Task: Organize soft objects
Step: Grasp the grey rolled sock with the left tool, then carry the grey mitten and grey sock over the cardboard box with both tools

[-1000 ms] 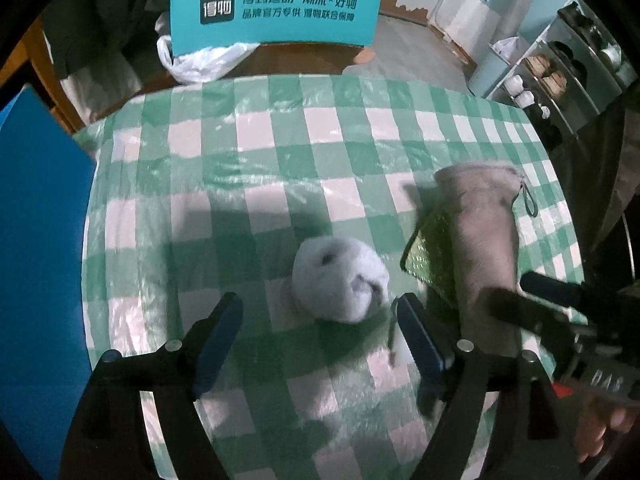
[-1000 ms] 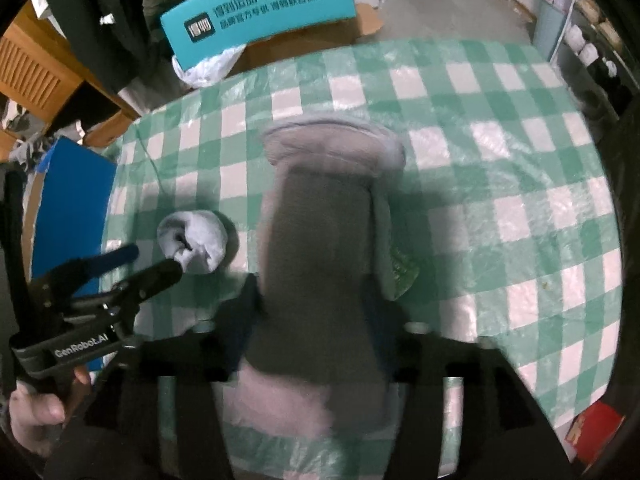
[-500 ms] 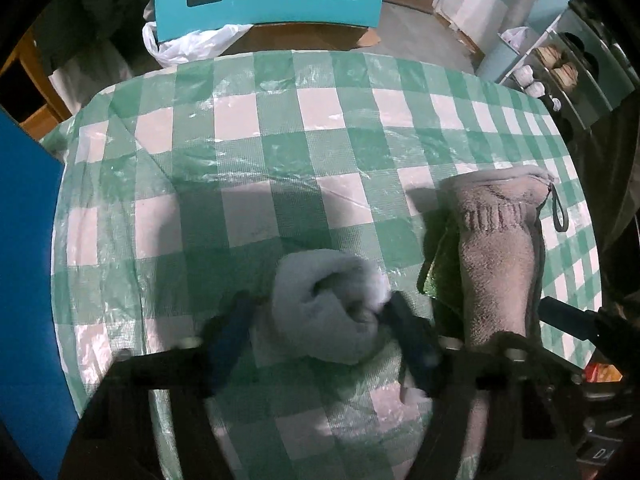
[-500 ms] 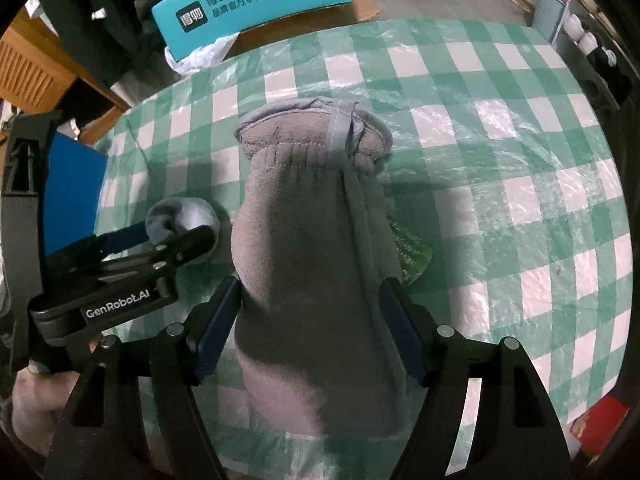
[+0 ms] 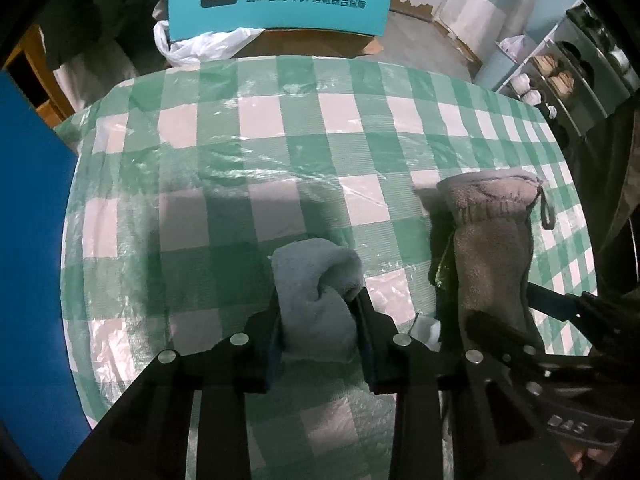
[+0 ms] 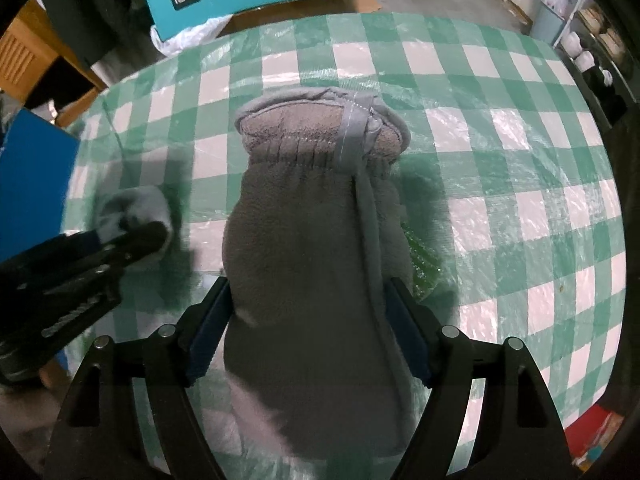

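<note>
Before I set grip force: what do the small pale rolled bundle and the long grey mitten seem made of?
Small pale rolled bundle: probably plush terry or fleece, matte and fuzzy, dented between the left gripper's closing jaws. Long grey mitten: apparently napped fleece, with gathered stitched cuff.

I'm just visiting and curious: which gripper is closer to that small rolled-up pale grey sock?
The left. The left gripper is closing around the rolled sock, pads pressing its sides. The right gripper is off to one side, straddling the grey mitten.

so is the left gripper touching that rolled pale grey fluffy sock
Touching. In the left wrist view the left gripper is closing, both pads pressed into the sides of the rolled pale grey fluffy sock, which bulges out between them on the green checked tablecloth.
</note>
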Demonstrator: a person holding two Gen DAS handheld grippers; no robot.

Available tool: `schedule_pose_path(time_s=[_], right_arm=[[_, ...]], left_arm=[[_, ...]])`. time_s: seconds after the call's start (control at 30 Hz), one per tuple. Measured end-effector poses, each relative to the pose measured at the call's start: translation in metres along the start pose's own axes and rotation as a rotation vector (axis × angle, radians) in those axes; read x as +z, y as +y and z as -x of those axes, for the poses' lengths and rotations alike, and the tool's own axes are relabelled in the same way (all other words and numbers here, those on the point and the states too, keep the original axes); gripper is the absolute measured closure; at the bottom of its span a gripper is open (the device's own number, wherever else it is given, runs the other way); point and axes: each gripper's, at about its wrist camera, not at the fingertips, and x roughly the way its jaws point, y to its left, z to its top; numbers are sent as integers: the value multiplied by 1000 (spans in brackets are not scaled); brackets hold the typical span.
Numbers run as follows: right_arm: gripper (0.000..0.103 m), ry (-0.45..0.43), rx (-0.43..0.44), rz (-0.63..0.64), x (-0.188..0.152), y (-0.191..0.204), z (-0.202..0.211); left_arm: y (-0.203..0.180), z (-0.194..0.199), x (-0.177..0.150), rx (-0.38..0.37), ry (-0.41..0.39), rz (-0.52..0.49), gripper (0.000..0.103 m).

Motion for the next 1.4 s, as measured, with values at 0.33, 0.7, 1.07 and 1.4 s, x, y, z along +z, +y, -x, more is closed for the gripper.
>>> schedule_pose_path(time_s=[0.33, 0.7, 1.07, 1.4], right_arm=[[61, -18, -39, 34, 1, 3, -7], [82, -101, 69, -12, -5, -1, 36], [82, -193, 119, 33, -9, 19, 86], [82, -233, 135, 84, -17, 40, 114]], left_arm=[[-1, 10, -6, -16, 6, 2, 71], [-1, 41, -14, -30, -37, -1, 71], [12, 81, -25, -36, -95, 10, 71], [24, 122, -37, -45, -156, 19, 71]])
